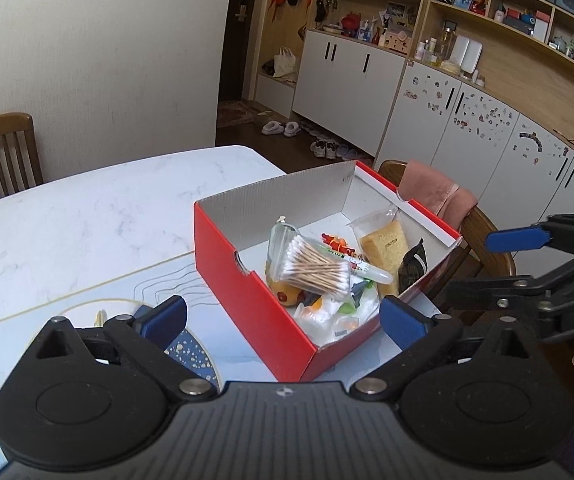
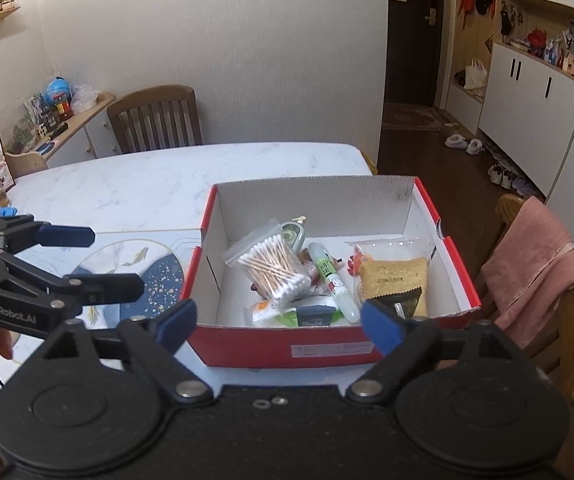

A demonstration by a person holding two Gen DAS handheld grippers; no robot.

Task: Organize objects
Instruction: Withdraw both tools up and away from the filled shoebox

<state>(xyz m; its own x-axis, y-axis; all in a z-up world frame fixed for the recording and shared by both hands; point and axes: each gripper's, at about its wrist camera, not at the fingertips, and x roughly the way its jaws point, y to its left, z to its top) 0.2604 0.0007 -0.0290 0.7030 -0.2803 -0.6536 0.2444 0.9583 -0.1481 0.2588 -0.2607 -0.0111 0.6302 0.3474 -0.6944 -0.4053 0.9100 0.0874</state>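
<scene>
Two black grippers with blue rubber pads, left gripper point(image 1: 283, 318) and right gripper point(image 2: 279, 320), both spread wide, empty, near a red corrugated cardboard box point(image 2: 327, 350). Inside it: bagged wooden cotton swabs point(image 2: 273, 270), cylindrical green-white tube point(image 2: 333, 282), yellow textured packet point(image 2: 393, 280).

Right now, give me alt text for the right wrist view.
An open red box on a white table holds a cotton swab bag, a glue stick and snack packets. The right gripper is open before it; the left gripper, also open, is left.
</scene>
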